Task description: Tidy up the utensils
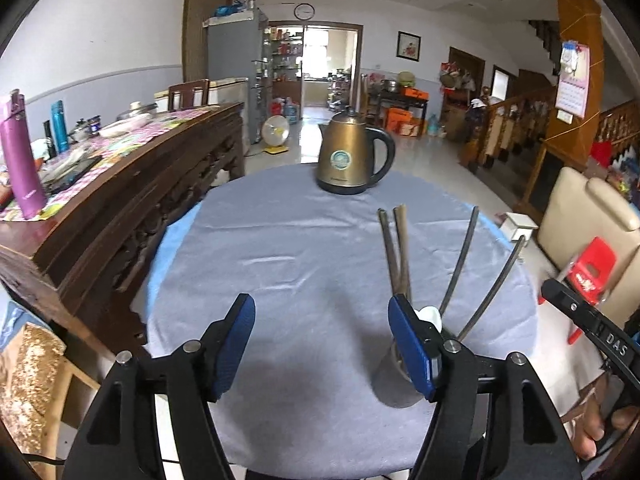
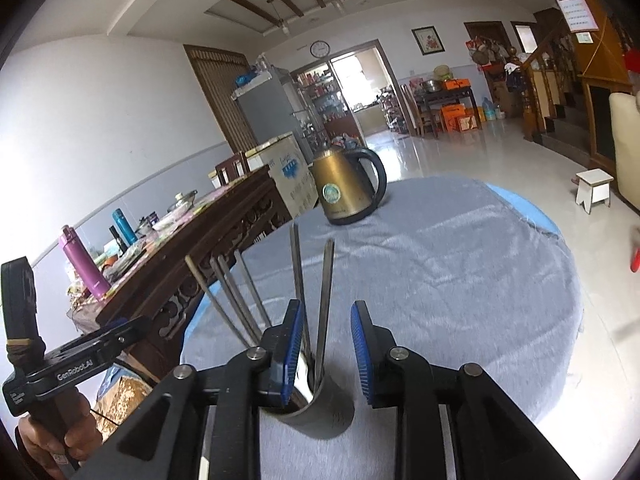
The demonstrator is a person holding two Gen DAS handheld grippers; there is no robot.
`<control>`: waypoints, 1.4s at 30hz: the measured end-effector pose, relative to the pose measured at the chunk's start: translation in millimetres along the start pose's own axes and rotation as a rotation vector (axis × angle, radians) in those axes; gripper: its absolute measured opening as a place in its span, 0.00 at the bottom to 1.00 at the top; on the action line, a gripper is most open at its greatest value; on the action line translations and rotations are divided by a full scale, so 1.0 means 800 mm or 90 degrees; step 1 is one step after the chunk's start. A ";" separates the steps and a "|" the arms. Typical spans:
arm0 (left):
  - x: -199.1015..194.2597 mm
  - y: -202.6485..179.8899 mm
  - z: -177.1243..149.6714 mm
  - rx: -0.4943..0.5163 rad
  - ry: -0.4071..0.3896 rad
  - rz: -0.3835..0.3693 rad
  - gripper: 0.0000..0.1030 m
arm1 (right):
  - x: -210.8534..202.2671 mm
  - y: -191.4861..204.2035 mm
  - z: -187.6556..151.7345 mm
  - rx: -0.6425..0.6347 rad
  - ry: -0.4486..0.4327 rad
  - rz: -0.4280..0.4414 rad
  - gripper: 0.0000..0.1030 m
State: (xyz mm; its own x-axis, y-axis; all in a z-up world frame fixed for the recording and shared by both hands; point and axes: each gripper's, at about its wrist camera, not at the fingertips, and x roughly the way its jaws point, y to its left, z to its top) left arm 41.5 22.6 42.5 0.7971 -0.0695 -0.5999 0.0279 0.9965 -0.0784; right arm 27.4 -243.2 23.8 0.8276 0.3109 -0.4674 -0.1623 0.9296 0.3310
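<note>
Hovering low over the near edge of the round table, the left gripper [image 1: 322,346] has its blue-padded jaws spread wide with nothing between them. Just right of its right finger stands a metal cup [image 1: 394,384], mostly hidden behind that finger, with chopsticks [image 1: 400,252] leaning out of it. The left wrist view shows four sticks: two close together, nearly upright, and two splayed to the right. A small white rounded thing, possibly a spoon [image 1: 430,316], peeks out at the cup's rim.

The right gripper [image 2: 326,354] is also open, moderately wide, empty, poised just above the same cup [image 2: 320,412]. Its view shows the cup's wall and rim clearly, and at least five sticks [image 2: 326,292]: two rising between the jaws, three fanned to the left.

Farther off on the grey tablecloth [image 2: 460,280] sits one bronze electric kettle [image 1: 352,156] with a black handle. Only the right view shows the small white stool [image 2: 594,190] on the floor, far right.
</note>
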 end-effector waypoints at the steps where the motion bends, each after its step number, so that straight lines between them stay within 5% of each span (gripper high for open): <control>1: -0.002 0.000 -0.001 0.002 -0.002 0.008 0.68 | 0.000 0.002 -0.004 -0.002 0.007 0.000 0.27; 8: -0.018 -0.011 -0.010 0.034 -0.020 0.050 0.74 | -0.003 0.009 -0.019 -0.005 0.022 0.004 0.43; 20: -0.032 -0.024 -0.022 0.062 -0.013 0.073 0.76 | -0.009 0.016 -0.039 -0.003 0.054 0.006 0.44; 28: -0.038 -0.033 -0.028 0.080 -0.005 0.091 0.79 | -0.018 0.021 -0.051 -0.013 0.059 0.006 0.55; 42: -0.010 -0.045 -0.028 0.080 0.043 0.124 0.82 | -0.008 0.025 -0.060 -0.079 0.062 -0.037 0.57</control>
State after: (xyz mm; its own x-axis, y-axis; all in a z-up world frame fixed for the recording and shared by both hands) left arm 20.4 -14.0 32.6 0.7532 0.1263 -0.6456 -0.0443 0.9889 0.1417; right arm -7.1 -217.0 -6.1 0.7825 0.2687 -0.5617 -0.1867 0.9618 0.2001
